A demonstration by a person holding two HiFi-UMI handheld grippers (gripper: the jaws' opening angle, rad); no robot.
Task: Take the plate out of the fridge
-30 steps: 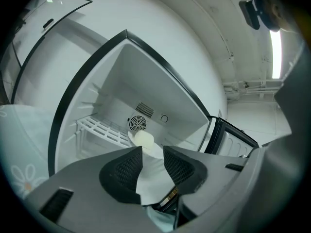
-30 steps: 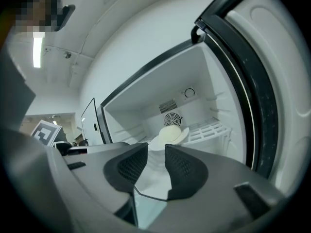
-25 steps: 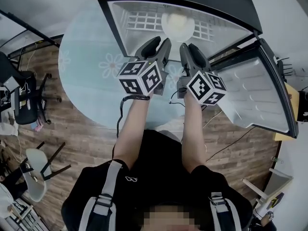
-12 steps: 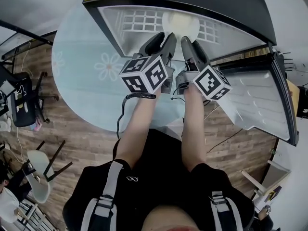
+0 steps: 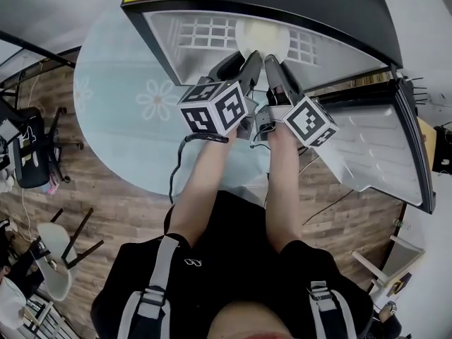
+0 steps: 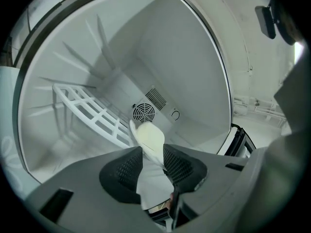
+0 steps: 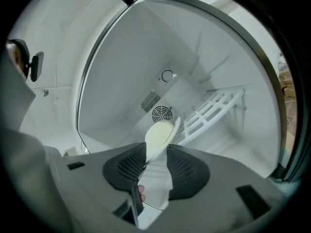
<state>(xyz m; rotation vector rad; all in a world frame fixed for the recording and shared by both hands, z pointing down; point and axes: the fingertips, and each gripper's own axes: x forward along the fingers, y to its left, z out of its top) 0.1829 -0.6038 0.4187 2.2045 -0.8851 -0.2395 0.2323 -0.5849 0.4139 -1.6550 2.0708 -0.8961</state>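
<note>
While the plate (image 5: 263, 37) lies inside the fridge (image 5: 318, 6), the head view shows the left gripper (image 5: 244, 58) and right gripper (image 5: 272, 62) at its near rim. Left gripper view, then right gripper view: jaws closing around that rim, not yet pinching. A shallow bite on the edge risks the plate tilting and slipping.

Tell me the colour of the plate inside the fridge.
Cream, plain with no pattern; the plate shows best in the right gripper view.
</note>
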